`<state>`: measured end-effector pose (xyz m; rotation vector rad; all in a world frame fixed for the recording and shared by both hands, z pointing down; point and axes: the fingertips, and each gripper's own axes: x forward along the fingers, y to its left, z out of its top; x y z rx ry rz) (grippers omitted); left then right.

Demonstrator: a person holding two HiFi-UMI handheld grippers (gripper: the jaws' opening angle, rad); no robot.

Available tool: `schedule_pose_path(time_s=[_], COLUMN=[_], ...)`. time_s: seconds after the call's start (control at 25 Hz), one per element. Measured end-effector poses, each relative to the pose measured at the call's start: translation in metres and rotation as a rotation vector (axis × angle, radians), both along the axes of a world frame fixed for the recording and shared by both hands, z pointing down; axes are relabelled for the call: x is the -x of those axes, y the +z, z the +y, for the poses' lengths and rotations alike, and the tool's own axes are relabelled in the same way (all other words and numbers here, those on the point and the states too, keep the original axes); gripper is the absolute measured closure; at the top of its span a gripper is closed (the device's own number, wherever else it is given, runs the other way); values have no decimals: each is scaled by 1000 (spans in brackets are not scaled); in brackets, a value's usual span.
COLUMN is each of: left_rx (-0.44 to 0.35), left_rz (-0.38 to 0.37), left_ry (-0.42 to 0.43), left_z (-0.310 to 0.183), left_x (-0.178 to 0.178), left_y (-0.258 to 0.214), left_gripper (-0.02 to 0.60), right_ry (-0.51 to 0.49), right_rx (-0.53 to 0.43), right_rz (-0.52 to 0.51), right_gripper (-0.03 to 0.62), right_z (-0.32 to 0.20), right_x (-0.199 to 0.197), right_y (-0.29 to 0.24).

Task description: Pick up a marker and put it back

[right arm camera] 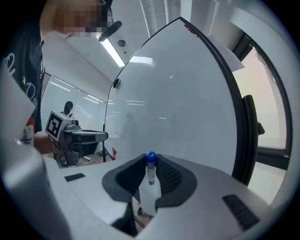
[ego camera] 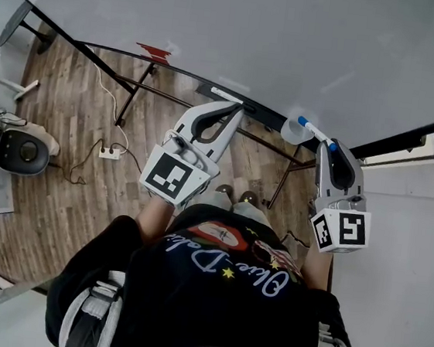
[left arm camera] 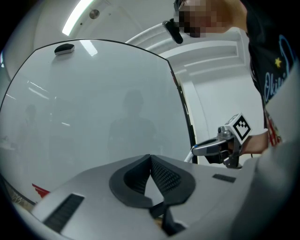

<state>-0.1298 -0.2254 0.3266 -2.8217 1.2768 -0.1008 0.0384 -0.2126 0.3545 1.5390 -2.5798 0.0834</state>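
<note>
The person stood in front of a big whiteboard (ego camera: 294, 45) with a gripper in each hand. The right gripper (ego camera: 334, 149) was clamped on the marker (ego camera: 315, 132). The marker was white with a blue cap, and it stuck out past the tips toward the board. In the right gripper view the marker (right arm camera: 150, 180) stood straight up between the two dark pads (right arm camera: 169, 177), cap on top. The left gripper (left arm camera: 151, 161) had its jaws together with nothing in them, and it was held up near the board's dark lower edge (ego camera: 174, 69). It looked like the marker was picked up and the putting back was the part left to do. To do that well, the right hand should move slowly and keep the squeeze the same, so the marker does not slip or tip. It should bring the marker low and flat over its resting place, let it touch down first, and only then let the jaws come apart. The left gripper should keep out of the way.
</note>
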Motion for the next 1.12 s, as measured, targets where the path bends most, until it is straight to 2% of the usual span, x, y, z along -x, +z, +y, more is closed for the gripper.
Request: schedule_pose_path(time_s=[1.12], left_rx=[11], left_rz=[-22], left_ry=[-70], left_z=[-9], left_x=[13], left_y=[2], left_gripper=[578], right_ry=[-34], right_rx=[131], right_rz=[50], right_gripper=[526], right_z=[-28], right_x=[11], right_y=[69])
